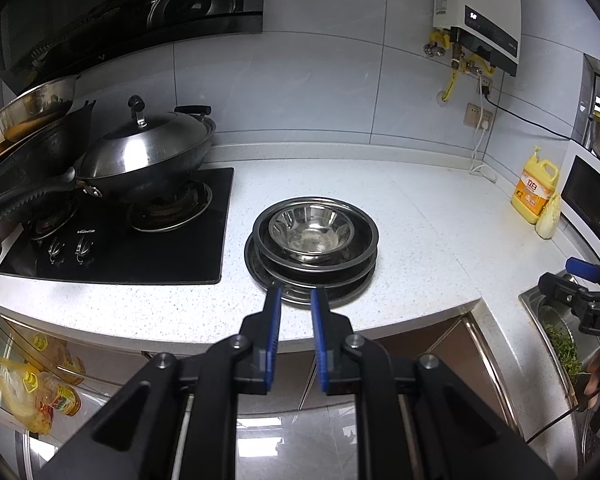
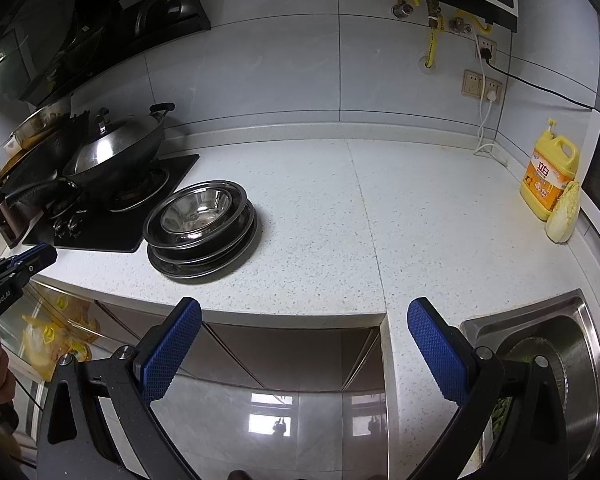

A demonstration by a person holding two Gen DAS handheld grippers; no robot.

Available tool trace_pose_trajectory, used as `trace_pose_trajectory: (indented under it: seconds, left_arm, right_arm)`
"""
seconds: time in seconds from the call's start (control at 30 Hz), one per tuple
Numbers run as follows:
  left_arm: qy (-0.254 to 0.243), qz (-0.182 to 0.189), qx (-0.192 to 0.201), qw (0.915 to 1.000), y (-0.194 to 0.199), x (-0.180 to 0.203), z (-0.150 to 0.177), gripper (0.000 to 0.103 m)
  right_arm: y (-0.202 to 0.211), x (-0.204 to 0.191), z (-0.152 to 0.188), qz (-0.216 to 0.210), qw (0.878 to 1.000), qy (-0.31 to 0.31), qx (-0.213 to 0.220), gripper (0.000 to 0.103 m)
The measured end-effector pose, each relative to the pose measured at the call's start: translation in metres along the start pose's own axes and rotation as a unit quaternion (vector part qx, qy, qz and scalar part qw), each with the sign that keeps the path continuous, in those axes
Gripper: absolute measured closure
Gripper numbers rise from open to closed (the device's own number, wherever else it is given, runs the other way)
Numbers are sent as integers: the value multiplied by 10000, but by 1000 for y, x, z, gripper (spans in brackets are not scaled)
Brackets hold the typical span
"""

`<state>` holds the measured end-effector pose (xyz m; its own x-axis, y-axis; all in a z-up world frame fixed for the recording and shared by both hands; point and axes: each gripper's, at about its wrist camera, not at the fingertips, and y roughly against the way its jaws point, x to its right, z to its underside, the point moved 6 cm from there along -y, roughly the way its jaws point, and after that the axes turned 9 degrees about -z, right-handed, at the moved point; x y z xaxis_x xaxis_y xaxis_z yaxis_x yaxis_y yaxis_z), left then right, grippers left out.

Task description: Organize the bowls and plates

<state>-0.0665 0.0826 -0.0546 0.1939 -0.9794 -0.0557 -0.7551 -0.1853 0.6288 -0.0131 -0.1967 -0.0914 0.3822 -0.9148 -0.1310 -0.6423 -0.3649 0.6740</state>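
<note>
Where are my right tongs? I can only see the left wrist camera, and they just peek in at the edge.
Observer: The right tongs hang at the counter's front edge, just left of the sink.
Operator: Are they holding a bowl?
Observer: No, they are wide open with nothing between them.
Operator: What's straight ahead of them?
Observer: Bare counter. The stack of plates, with the bowl on top, sits off to their left.
</note>
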Motion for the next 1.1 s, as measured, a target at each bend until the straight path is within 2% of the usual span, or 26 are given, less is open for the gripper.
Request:
trace_pose_trajectory:
  seconds: [0.3, 0.53, 0.67, 0.7, 0.73, 0.77, 0.8, 1.1]
  left_arm:
    - [-96, 57, -22, 9999, 1, 7, 1, 89]
    - [-71, 250, -48, 9997, 0, 13, 2, 88]
    - [-155, 179, -76, 9997, -1, 15, 2, 88]
    - [-169, 183, -72, 9997, -1, 16, 2, 80]
    - [-195, 175, -67, 9996, -1, 16, 2, 53]
    - [-222, 172, -39, 9996, 0, 17, 2, 42]
    - [-227, 185, -11, 9996, 1, 18, 1, 37]
    - [-188, 159, 92, 9997, 5, 18, -4, 37]
  right_arm:
    - [1, -1, 2, 18, 10000, -20, 1, 2]
    - [5, 3, 4, 67, 10000, -55, 12, 2]
    - [7, 5, 5, 84, 9999, -71, 17, 2]
    - [7, 6, 4, 88, 9999, -76, 19, 2]
    - [8, 7, 5, 88, 9999, -80, 20, 2]
    - [8, 7, 5, 91, 9999, -82, 21, 2]
    - [9, 7, 5, 98, 9999, -81, 27, 2]
    - [9, 7, 5, 93, 9999, -67, 21, 2]
